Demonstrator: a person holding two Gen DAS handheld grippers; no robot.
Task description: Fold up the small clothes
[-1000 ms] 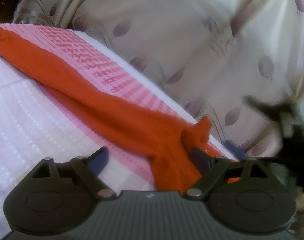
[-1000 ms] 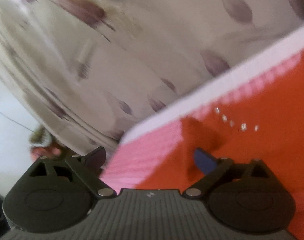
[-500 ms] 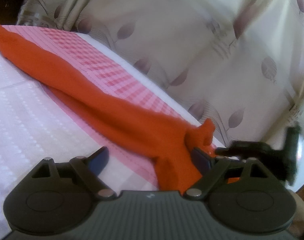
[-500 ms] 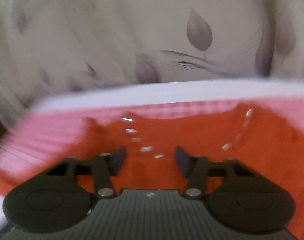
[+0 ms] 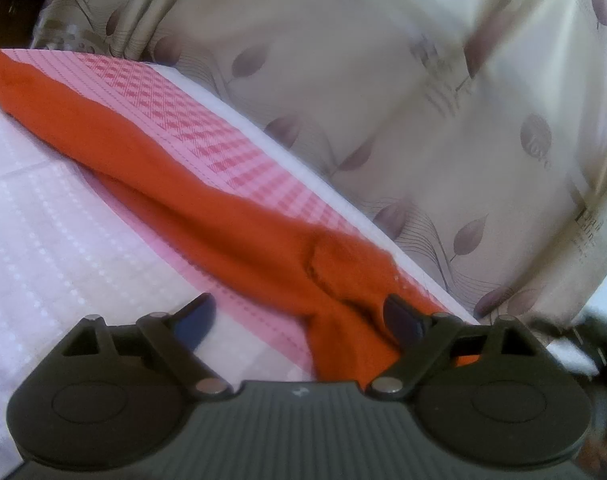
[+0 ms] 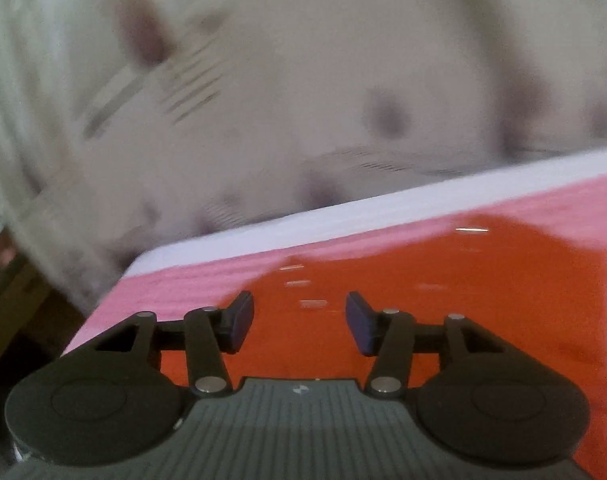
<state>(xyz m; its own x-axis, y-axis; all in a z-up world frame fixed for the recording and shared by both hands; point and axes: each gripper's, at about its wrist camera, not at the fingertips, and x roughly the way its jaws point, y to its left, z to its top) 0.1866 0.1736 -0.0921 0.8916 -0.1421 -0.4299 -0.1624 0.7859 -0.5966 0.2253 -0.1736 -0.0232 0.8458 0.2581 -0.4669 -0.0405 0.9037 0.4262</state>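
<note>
Curtain (image 5: 383, 92) with a leaf print fills the background in both views; in front of it is the table (image 5: 55, 240), covered with a white and pink checked cloth.

Orange garment (image 5: 191, 216) lies on the pink band near the far edge of the table. From the left wrist view it's bunched into a long strip, with the long axis diagonal from the far left corner down to my left hand-held gripper (image 5: 299, 320). Near end has a lumpy fold just ahead of the right finger.

Left hand-held gripper: jaws wide apart, nothing clamped, with the garment's near end passing between them, closer to the right finger.

Right hand-held gripper (image 6: 299, 320): jaws apart, hovering over a flatter spread of the same orange garment (image 6: 443, 292). Frame is motion-blurred; the small shiny dots on the fabric are possibly sequins or studs, can't confirm.

My read on the step: pre-grasp, positioning both grippers on the garment before the first fold. Nothing folded yet, as far as I can judge.

Next move calls for closing on a single edge at each end, not the bunched lump, then lifting and spreading the strip flat across its long axis before folding.
</note>
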